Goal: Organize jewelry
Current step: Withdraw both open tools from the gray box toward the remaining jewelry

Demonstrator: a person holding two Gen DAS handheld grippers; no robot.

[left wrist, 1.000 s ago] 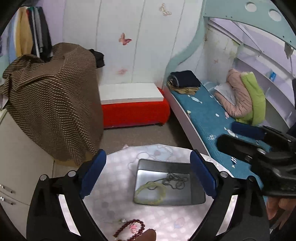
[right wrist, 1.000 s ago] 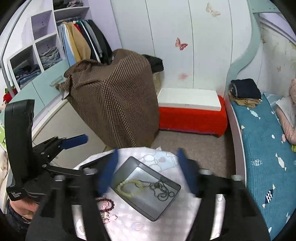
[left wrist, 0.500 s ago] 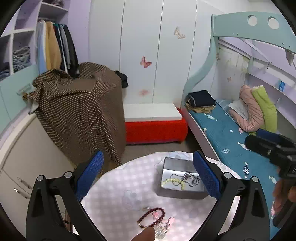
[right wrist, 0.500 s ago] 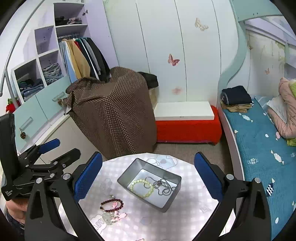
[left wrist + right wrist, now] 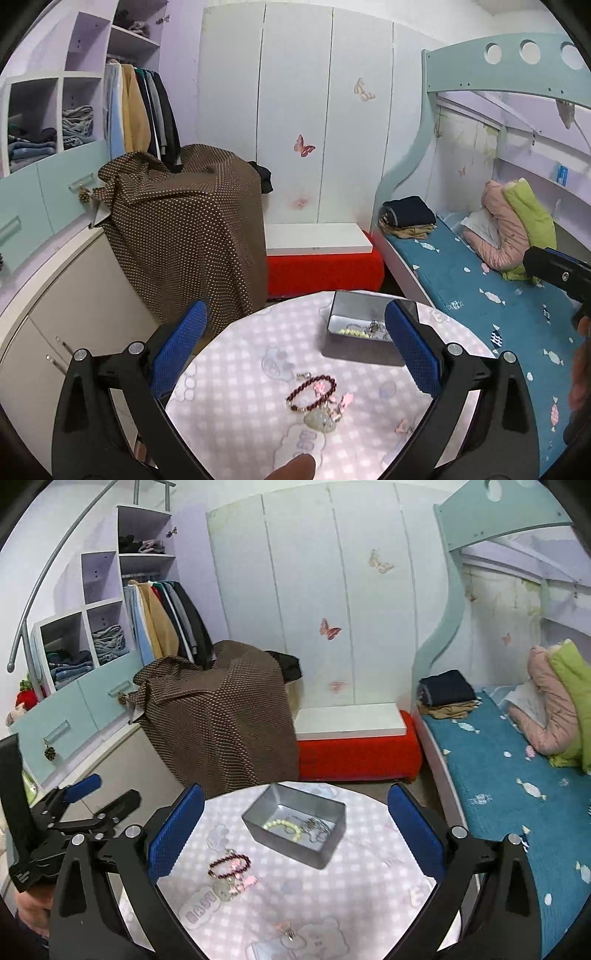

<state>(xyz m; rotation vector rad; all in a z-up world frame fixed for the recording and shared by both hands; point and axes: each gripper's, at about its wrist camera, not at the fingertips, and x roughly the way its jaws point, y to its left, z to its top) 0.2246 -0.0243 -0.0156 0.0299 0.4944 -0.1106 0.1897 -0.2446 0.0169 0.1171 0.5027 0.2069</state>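
The right tongs [image 5: 295, 829], jaws wide and empty, frame a grey tray [image 5: 295, 830] holding a pale bead bracelet [image 5: 282, 827], with a dark bead bracelet [image 5: 229, 866] on the counter [image 5: 369, 893] beside it.

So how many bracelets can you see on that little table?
2. A pale green bead bracelet lies inside the grey metal tray; a dark red bead bracelet lies on the tablecloth. The tangled chains may hide more.

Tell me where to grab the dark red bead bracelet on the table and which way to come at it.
Pinch the bare beaded arc of the dark red bracelet, on the side facing the grey tin, coming from above. It lies flat on the tablecloth, and pink charms cluster at its near edge, so the far arc looks likeliest to give the fingers beads alone.
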